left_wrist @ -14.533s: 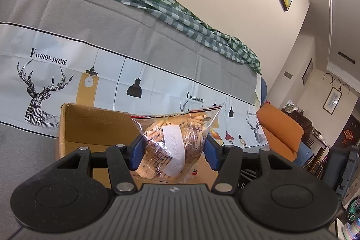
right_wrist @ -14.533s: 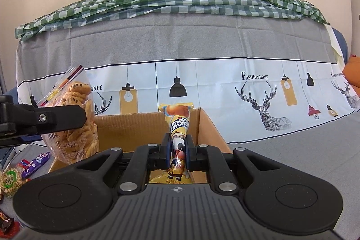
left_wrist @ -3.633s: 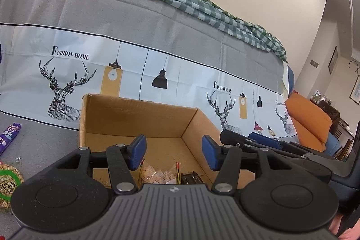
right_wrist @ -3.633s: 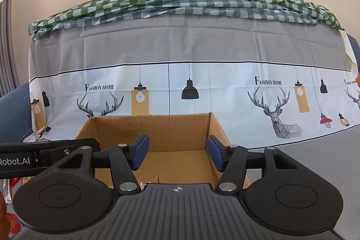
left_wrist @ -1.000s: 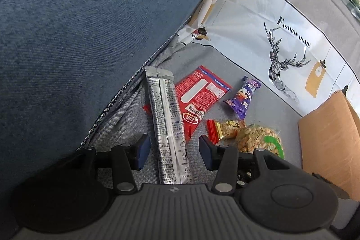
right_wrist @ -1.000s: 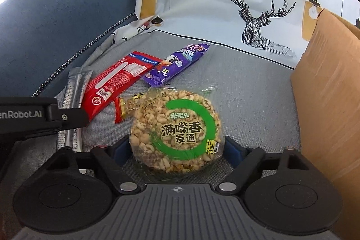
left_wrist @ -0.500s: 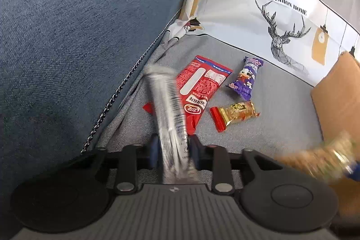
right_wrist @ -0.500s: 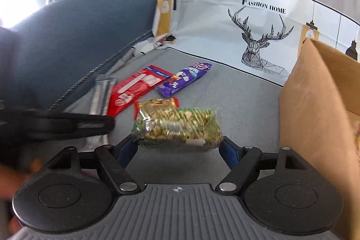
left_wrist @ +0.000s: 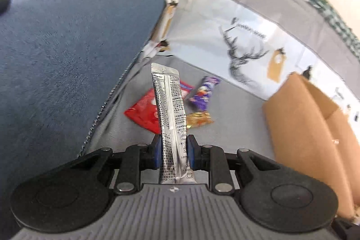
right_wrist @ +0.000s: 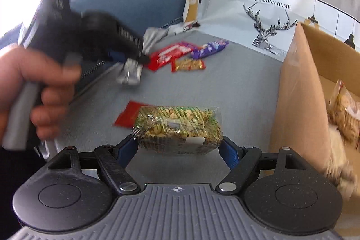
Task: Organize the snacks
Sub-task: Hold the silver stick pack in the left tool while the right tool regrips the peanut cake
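1. The blue sofa (left_wrist: 67, 48) fills the left of both views; its grey seat (right_wrist: 236, 87) carries everything else, and a printed cover with deer (right_wrist: 270, 21) hangs over the backrest.
2. A cardboard box (right_wrist: 299, 91) stands on the seat, to the right of the loose snacks. It is open at the top, and a clear bag of biscuits (right_wrist: 344, 114) lies inside it, against the near wall.
3. The left gripper (left_wrist: 173, 151) is held up over the seat, left of the box, by a hand (right_wrist: 36, 84) seen in the right wrist view. Its jaws are pressed almost together on the lower part of a long silver stick pack (left_wrist: 172, 118), which points away from the gripper and is off the seat.
4. The right gripper (right_wrist: 178, 146) hangs over the seat just left of the box's near wall. Its jaws stand wide apart and clamp the two ends of a round pack of puffed grain (right_wrist: 177, 129), lifted off the seat and seen edge-on.
5. On the seat left of the box, toward the backrest, lie a flat red packet (right_wrist: 167, 55), a purple wrapper (right_wrist: 209, 47) and a small gold and red candy (right_wrist: 189, 64), all close together.
6. A second small red packet (right_wrist: 130, 114) lies on the seat nearer the right gripper, partly behind the grain pack.
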The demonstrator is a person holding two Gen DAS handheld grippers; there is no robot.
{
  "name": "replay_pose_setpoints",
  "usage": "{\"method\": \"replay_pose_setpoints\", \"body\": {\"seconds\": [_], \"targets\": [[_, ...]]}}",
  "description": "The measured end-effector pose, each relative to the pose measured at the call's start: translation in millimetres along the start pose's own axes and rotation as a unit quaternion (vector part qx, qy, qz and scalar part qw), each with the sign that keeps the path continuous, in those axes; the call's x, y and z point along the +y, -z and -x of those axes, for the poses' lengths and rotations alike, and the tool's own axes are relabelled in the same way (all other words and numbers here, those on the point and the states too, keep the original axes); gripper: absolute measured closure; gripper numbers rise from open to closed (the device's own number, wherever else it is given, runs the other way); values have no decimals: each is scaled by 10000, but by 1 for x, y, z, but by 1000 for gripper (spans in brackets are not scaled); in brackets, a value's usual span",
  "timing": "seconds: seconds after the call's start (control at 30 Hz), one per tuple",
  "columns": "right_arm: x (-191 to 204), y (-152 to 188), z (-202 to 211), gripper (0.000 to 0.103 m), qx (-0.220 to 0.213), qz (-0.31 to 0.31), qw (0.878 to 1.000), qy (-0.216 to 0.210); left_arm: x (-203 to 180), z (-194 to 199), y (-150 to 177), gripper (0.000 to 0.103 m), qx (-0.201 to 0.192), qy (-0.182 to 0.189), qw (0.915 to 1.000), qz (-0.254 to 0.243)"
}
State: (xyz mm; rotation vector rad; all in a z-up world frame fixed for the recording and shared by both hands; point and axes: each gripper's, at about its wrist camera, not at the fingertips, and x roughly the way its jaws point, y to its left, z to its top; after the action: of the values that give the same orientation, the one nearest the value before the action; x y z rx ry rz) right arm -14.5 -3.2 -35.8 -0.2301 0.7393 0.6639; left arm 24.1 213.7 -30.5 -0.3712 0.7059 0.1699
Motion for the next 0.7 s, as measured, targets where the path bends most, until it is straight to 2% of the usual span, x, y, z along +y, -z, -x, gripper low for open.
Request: {"method": "replay_pose_setpoints", "body": {"seconds": [0.2, 0.33, 0.4, 0.5, 0.7], "targets": [[4, 11, 6, 23, 53, -18, 10000, 18, -17, 38, 17, 78, 92, 448, 9989, -36], [7, 16, 5, 23, 92, 79, 9999, 79, -20, 49, 41, 78, 255, 673, 9972, 222], [7, 19, 3, 23, 132, 102, 9998, 123, -24, 48, 55, 78, 451, 642, 9965, 291], [6, 20, 2, 23, 179, 124, 9997, 130, -30, 47, 68, 78, 696, 427, 9966, 113], [6, 26, -1, 23, 325, 105, 9993, 157, -34, 41, 80, 78, 1089, 138, 9940, 11]]}}
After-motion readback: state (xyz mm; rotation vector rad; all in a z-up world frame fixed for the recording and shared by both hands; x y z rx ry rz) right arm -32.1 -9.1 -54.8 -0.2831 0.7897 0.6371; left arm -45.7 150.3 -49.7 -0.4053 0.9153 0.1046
